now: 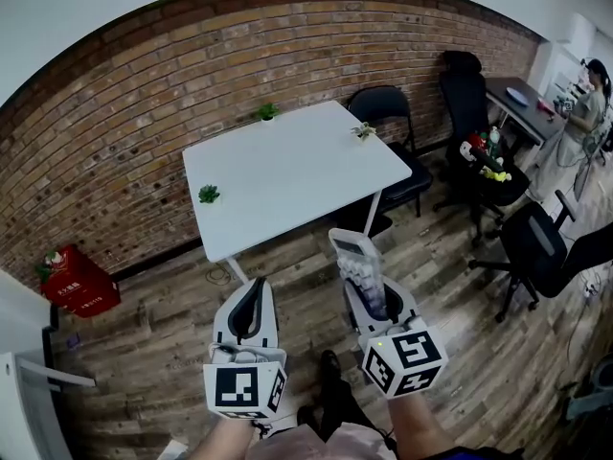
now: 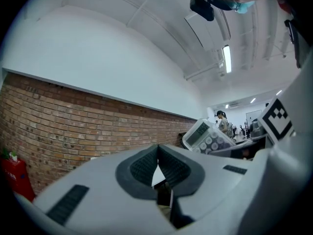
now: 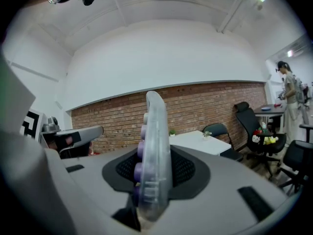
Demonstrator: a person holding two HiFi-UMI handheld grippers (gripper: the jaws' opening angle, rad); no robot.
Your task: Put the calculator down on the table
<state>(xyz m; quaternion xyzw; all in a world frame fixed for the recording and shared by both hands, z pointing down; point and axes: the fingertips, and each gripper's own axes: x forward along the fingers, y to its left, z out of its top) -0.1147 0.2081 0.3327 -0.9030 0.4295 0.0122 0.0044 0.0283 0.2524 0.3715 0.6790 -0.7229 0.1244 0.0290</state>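
The calculator (image 1: 357,261), pale and see-through with purple keys, sticks forward out of my right gripper (image 1: 370,300), whose jaws are shut on its lower end. In the right gripper view the calculator (image 3: 152,151) stands edge-on between the dark pads. The left gripper view catches its screen and keys (image 2: 205,137) off to the right. My left gripper (image 1: 250,314) is shut with nothing in it; its pads (image 2: 146,168) meet. Both grippers hover over the wooden floor, short of the white table (image 1: 287,166) ahead.
Three small potted plants (image 1: 209,195) stand on the table. A black folding chair (image 1: 393,113) is behind its right corner, and office chairs (image 1: 541,247) and a dark desk sit at right. A red box (image 1: 77,281) lies by the brick wall. A person (image 1: 586,99) stands far right.
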